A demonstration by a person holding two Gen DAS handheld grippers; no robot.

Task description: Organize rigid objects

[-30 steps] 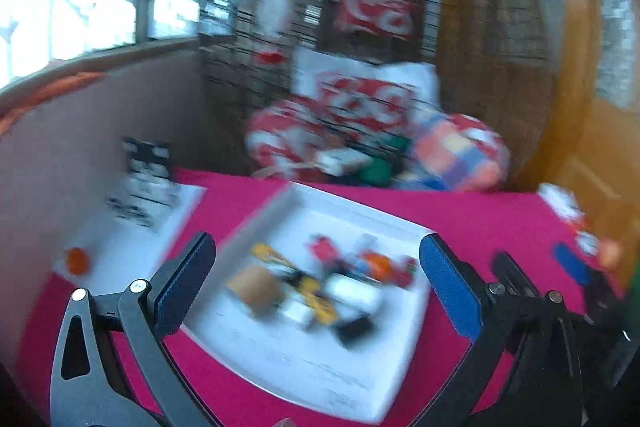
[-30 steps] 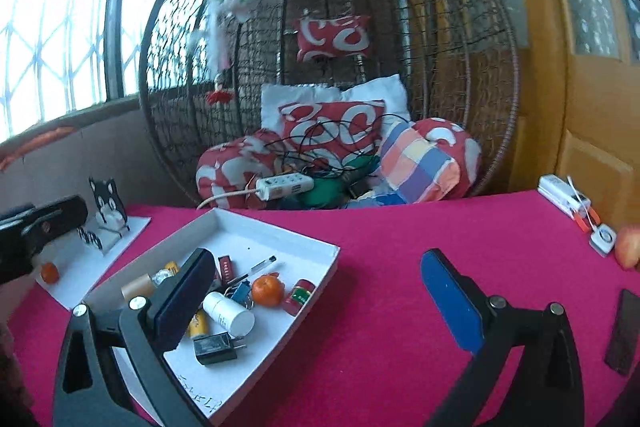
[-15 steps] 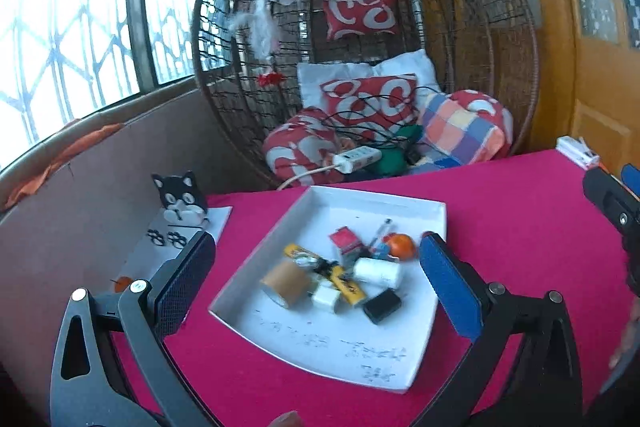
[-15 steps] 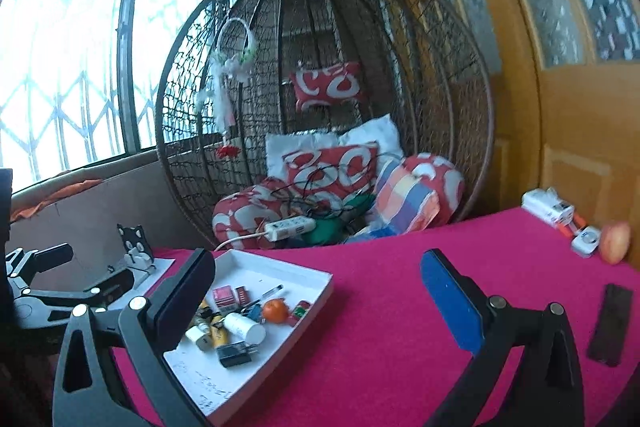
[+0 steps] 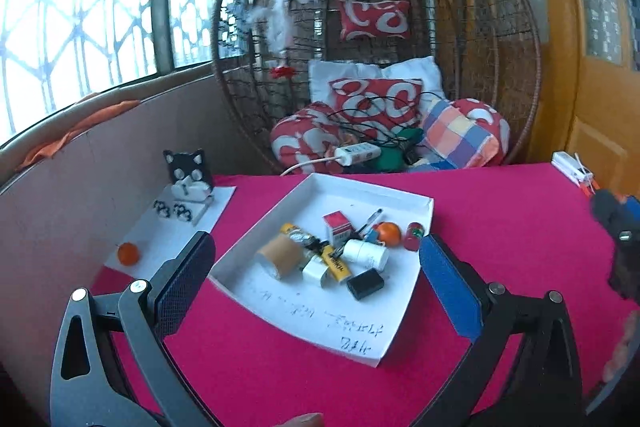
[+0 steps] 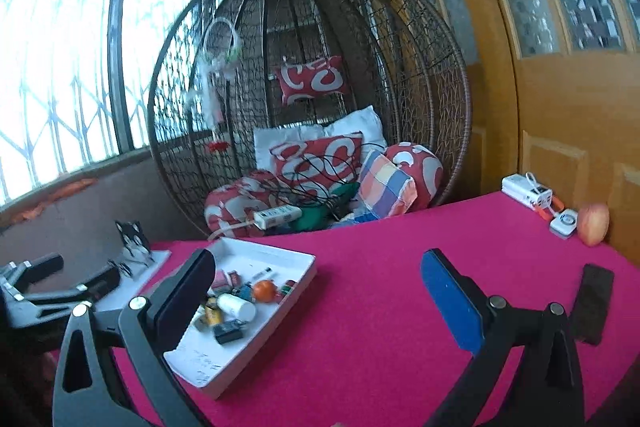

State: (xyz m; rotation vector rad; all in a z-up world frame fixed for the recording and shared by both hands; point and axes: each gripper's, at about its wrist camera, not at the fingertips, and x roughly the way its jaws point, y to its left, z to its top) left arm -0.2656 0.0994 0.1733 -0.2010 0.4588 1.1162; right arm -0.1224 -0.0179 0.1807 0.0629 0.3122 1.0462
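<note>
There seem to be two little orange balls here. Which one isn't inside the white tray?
The orange ball lying alone on the white sheet below the cat figure. The other orange ball sits inside the white tray among the clutter.

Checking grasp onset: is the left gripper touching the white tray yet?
Apart. Left wrist view shows the left gripper open above the tray, holding nothing.

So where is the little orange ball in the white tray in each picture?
Left wrist view: the orange ball sits at the tray's right side, between a white bottle and a small red can.
Right wrist view: the same ball is low and left of centre, near the tray's far right wall.
Shared landmark: the white bottle lies right beside it in both.
</note>
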